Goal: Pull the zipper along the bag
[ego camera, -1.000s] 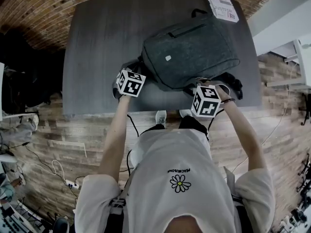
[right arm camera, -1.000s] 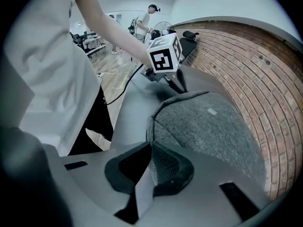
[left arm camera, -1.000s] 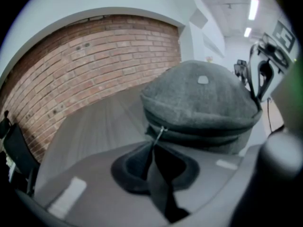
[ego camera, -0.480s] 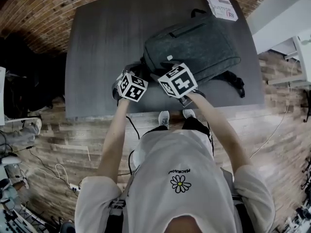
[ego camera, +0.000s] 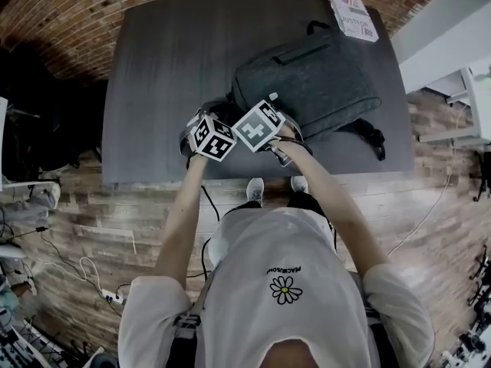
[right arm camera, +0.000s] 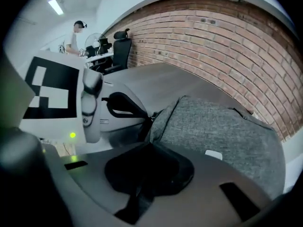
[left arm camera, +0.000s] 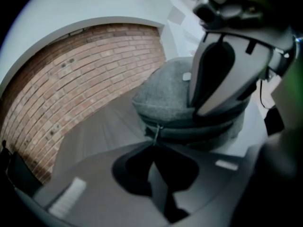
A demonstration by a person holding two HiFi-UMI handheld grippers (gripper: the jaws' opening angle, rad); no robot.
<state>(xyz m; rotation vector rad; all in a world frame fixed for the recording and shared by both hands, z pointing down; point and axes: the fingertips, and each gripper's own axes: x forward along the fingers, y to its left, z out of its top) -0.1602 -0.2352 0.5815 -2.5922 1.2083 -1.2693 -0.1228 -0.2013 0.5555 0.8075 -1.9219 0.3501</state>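
– Bag [ego camera: 314, 75], grey, lies flat on the dark table [ego camera: 169, 67], on its right half, with the handle end away from you. Where are you on it?
– Both your tools crowd its near left corner. Their marker cubes almost touch in the head view.
– And the zipper pull [left arm camera: 155, 133]?
– It runs from the seam at that corner straight into your left gripper [left arm camera: 154, 149]. The fingers are pressed together on the metal tab.
– Your right gripper [right arm camera: 150, 145]?
– Its fingers are closed too, with the tips hard against the bag's grey edge, just beside the left gripper. What they pinch does not show.
– Anything else on the table?
– A printed box [ego camera: 353, 15] sits at the far right corner, near the bag's handle. A black strap [ego camera: 372, 136] trails off the bag's right side toward the table's front edge.
– Beyond the table?
– A brick wall [right arm camera: 227, 37] rises behind it, and a wood floor [ego camera: 92, 205] lies under your feet.
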